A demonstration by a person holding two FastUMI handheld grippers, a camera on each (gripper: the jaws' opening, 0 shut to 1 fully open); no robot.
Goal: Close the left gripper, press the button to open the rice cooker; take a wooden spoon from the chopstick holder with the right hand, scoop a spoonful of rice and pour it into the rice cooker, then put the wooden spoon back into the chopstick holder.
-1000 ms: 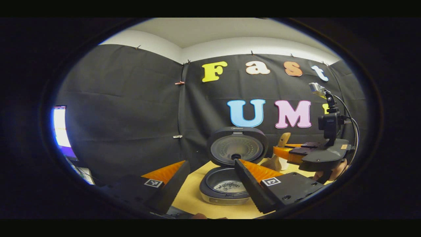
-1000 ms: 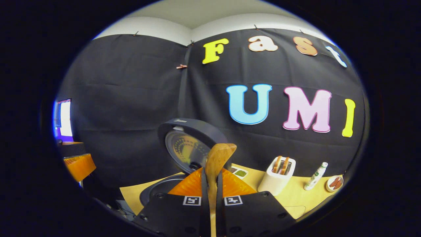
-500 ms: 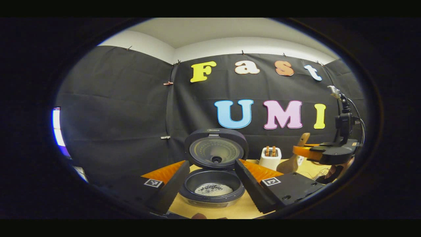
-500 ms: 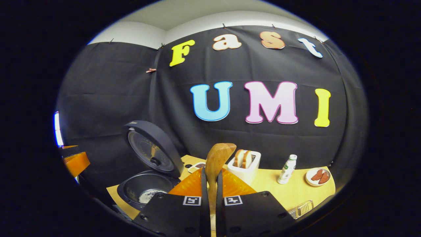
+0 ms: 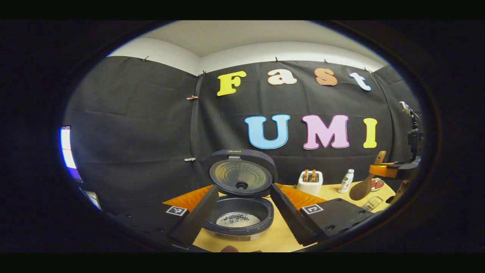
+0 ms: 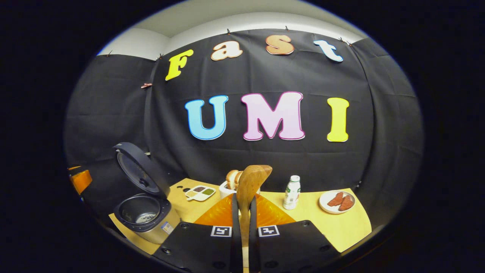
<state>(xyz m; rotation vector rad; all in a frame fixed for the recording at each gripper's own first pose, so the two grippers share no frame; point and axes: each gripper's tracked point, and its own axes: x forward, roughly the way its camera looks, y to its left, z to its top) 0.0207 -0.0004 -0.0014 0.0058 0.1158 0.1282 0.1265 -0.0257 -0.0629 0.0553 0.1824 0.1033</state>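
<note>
The dark rice cooker (image 5: 238, 223) stands open on the yellow table, its lid (image 5: 242, 173) upright and white rice with dark specks in the pot. My left gripper (image 5: 243, 188) is open, its fingers on either side of the cooker, holding nothing. In the right gripper view the cooker (image 6: 146, 208) sits low at the left. My right gripper (image 6: 242, 199) is shut on a wooden spoon (image 6: 253, 180), whose bowl points up. In the left gripper view the right gripper (image 5: 396, 169) and its spoon (image 5: 364, 185) hang above the table's far right.
A white toaster (image 5: 310, 181) with bread, a small white bottle (image 6: 292, 191) and a plate (image 6: 330, 207) of reddish pieces stand along the back of the table (image 6: 348, 227). A little compartment dish (image 6: 200, 192) lies near the cooker. A ribbed clear object (image 5: 373, 203) lies at the right.
My right gripper has swung to the right with the spoon, away from the cooker and toward the table's right side. The left gripper stays open and has turned slightly.
</note>
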